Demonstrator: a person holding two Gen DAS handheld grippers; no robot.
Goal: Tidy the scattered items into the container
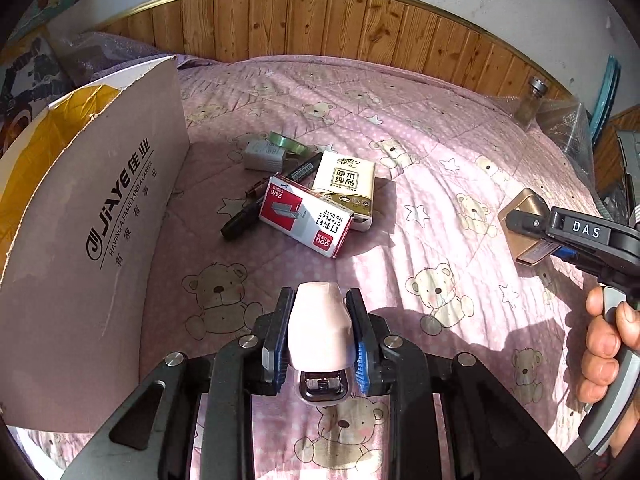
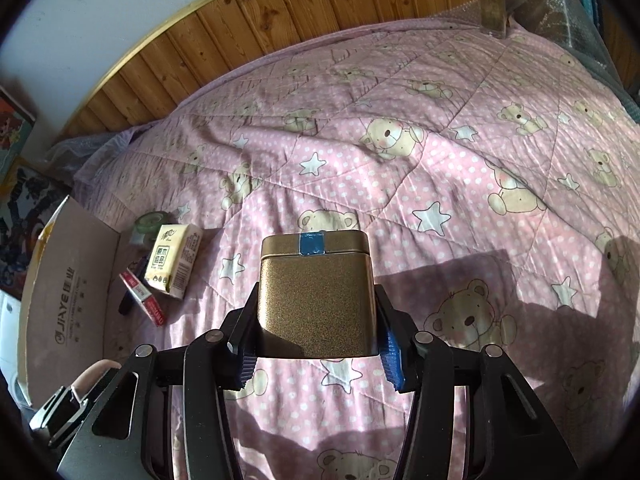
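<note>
Stapler [image 1: 318, 326] sits pinched in the left claw [image 1: 320, 332]; gold tin [image 2: 316, 300] is clamped in the right claw [image 2: 316, 344]. Swing both toward the cardboard box [image 1: 100, 240] at nine o'clock, releasing only above its opening.

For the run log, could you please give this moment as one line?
left gripper: shut on pink stapler | right gripper: shut on gold tin | cardboard box: left | rest: on bedspread

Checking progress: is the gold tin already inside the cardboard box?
No, the gold metal tin sits clamped in the right tongs, above the pink quilt.
</note>
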